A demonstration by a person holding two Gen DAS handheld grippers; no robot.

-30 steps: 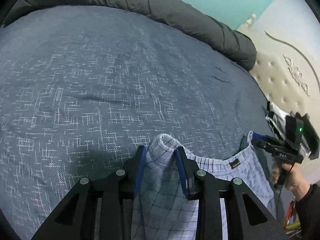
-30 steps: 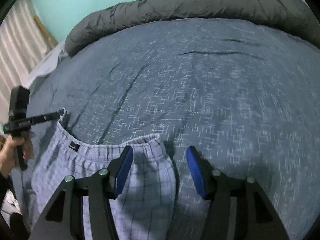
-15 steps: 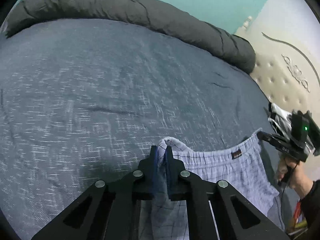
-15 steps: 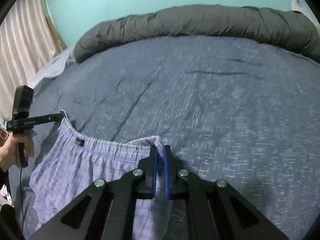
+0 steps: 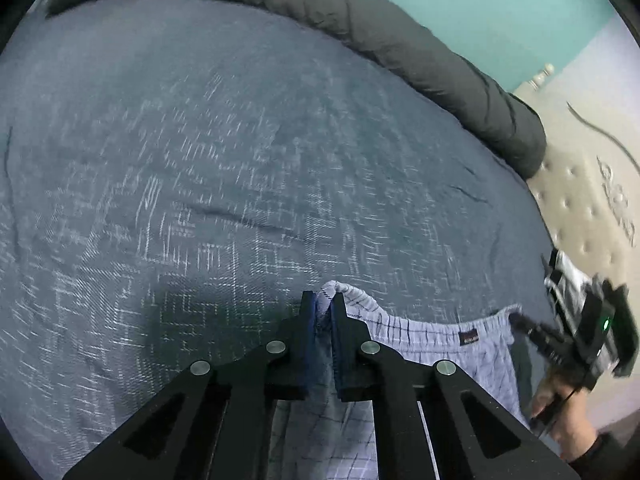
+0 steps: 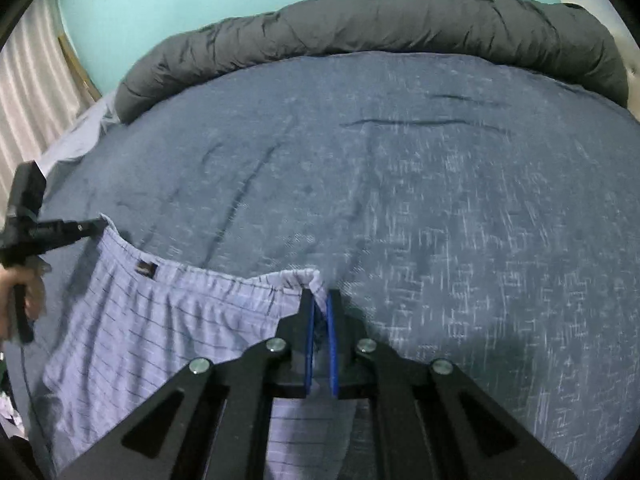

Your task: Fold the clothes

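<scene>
1. Pale blue checked cotton, thin and limp: a pair of shorts point(image 6: 152, 320) lies at the near edge of the bed point(image 6: 400, 184), waistband turned toward the middle of the blue-grey cover, legs trailing off toward the person.
2. Left gripper point(image 5: 323, 308) is clamped on one corner of the elastic waistband; a nub of cloth pokes out above its pads.
3. Right gripper point(image 6: 319, 300) is pinched tight on the opposite waistband corner, so the band hangs stretched between the two.
4. I'd judge the cloth light and floppy. It will sag and crease wherever it isn't held, and a thin layer could slide out of a shallow pinch.
5. The gathered elastic edge looks like the best hold: thicker, bunched, less slippery than the plain legs. The small dark label point(image 6: 146, 269) marks the band's middle, handy for lining up a fold.
6. A rolled dark grey duvet point(image 6: 380, 28) sits along the far side, well apart from the shorts.
</scene>
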